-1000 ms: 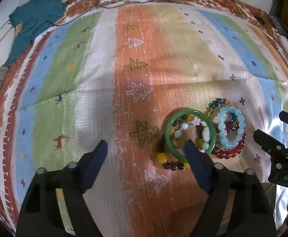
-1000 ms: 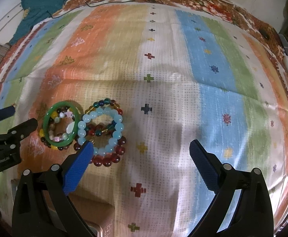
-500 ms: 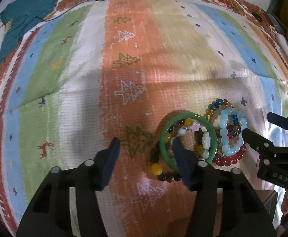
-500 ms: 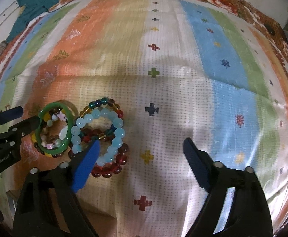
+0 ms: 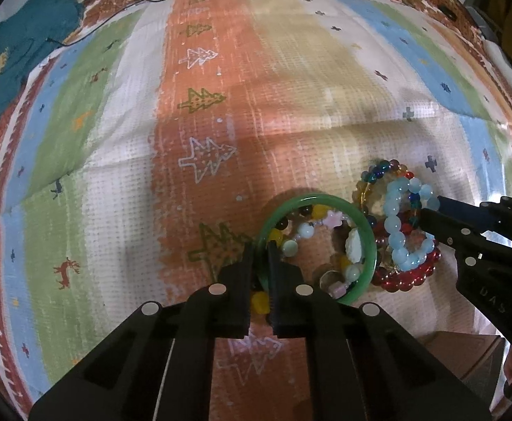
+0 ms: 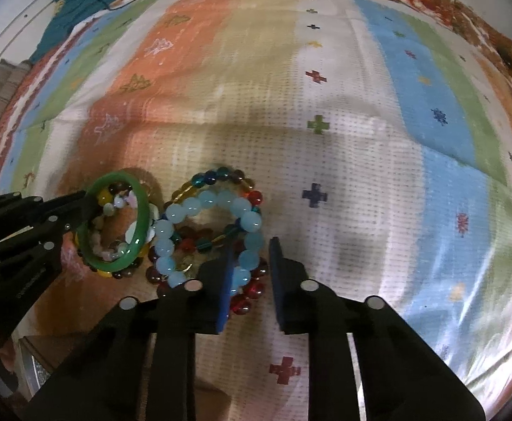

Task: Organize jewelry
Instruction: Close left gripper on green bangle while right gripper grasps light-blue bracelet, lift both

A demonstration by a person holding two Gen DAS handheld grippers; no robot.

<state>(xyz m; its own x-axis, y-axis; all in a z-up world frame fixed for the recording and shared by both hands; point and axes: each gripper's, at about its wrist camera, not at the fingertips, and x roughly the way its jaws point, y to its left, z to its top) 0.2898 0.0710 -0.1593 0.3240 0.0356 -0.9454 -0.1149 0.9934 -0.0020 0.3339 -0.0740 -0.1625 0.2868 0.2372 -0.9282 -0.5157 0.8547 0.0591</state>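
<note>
Since a second ago both tools have come down onto the jewelry and drawn their fingers in from a wide spread. The left tool [image 5: 260, 251] now pinches the near rim of the green bangle [image 5: 370, 242], one finger inside the ring and one outside, its jaws nearly together. The right tool [image 6: 250, 263] has one blue pad inside the pale blue bead bracelet [image 6: 199, 207] and the other outside it; the jaws are narrow, but whether they already press the beads I cannot tell. The bangle lies on the striped blanket [image 5: 122, 182] with a mixed bead string [image 5: 308, 229] inside and under it; just right of the bangle sits the pale blue bracelet, stacked over a red bead bracelet [image 5: 401, 279] and a multicolour one [image 5: 378, 172]. The step in hand looks like separating the pile, each tool taking one piece. Next calls for a slow lift of the bangle, clear of the string beneath, so that nothing is dragged along.
</note>
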